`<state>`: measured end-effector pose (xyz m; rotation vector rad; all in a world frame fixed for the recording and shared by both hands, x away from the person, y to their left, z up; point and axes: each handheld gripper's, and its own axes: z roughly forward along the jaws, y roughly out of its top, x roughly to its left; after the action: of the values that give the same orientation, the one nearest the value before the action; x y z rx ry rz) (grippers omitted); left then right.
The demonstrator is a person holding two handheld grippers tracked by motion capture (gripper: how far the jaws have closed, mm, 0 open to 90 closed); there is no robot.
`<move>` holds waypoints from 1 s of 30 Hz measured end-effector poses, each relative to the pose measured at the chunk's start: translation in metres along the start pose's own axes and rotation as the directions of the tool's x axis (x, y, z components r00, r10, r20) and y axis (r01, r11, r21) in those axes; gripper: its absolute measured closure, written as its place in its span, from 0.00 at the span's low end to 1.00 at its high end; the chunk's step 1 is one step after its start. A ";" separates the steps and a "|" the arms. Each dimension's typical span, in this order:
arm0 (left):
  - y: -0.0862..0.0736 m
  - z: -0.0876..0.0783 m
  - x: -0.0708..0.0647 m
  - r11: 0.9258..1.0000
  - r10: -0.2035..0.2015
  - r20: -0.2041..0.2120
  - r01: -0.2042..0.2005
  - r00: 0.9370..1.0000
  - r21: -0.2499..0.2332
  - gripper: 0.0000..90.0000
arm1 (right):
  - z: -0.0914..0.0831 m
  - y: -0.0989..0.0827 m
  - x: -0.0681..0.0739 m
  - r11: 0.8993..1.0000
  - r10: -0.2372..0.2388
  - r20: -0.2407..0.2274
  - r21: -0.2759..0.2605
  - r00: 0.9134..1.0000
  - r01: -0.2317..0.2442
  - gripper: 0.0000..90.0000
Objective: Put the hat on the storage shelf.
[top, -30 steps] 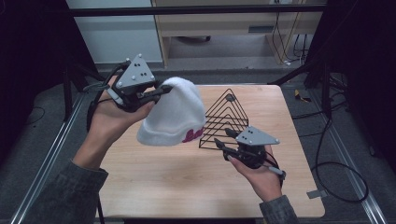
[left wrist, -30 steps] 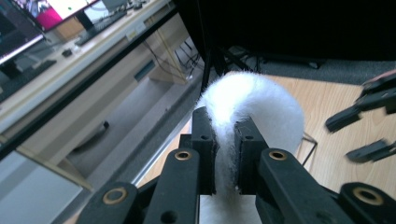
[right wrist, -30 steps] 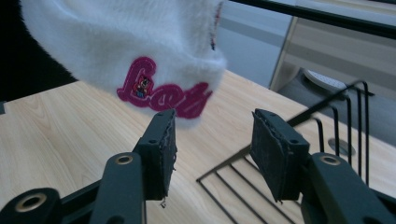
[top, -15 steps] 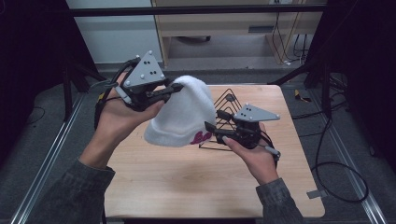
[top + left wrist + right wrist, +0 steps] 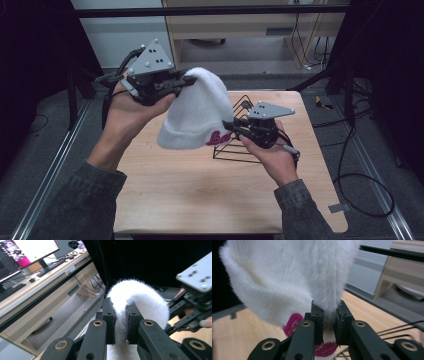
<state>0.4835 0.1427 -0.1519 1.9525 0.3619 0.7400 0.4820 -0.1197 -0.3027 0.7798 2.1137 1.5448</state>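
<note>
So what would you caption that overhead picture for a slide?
Two hand-held grippers, left gripper and right gripper, hold a fluffy white hat above a wooden table.

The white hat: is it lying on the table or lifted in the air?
Lifted. The white hat hangs above the table, pinched between the left gripper and right gripper.

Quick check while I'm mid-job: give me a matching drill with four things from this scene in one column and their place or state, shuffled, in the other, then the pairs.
Things:
1. left gripper
2. right gripper
3. white fuzzy hat
4. black wire rack

Places or states:
A. stands on the wooden table, behind the hat
B. clamped on the hat's lower edge, by the pink lettering
C. hangs in the air between both grippers
D. clamped on the hat's top end, held higher

Pairs: 1-D, 2-B, 3-C, 4-A
</note>
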 end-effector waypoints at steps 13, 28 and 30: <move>0.016 0.072 0.021 0.997 -0.057 -0.013 0.056 0.998 -0.052 0.90 | -0.035 0.025 -0.051 0.999 -0.017 0.167 0.034 0.986 0.012 0.90; 0.006 0.130 0.014 0.998 -0.061 0.012 0.061 0.998 0.001 0.90 | -0.027 -0.006 -0.090 0.993 0.034 0.216 0.101 0.976 -0.057 0.90; 0.004 0.134 0.015 0.998 -0.064 0.011 0.064 0.998 0.008 0.89 | -0.026 -0.007 -0.090 0.993 0.033 0.215 0.107 0.976 -0.058 0.90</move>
<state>0.5793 0.0555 -0.1880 1.9420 0.4187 0.6869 0.5336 -0.1986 -0.3012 0.9926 2.0501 1.3080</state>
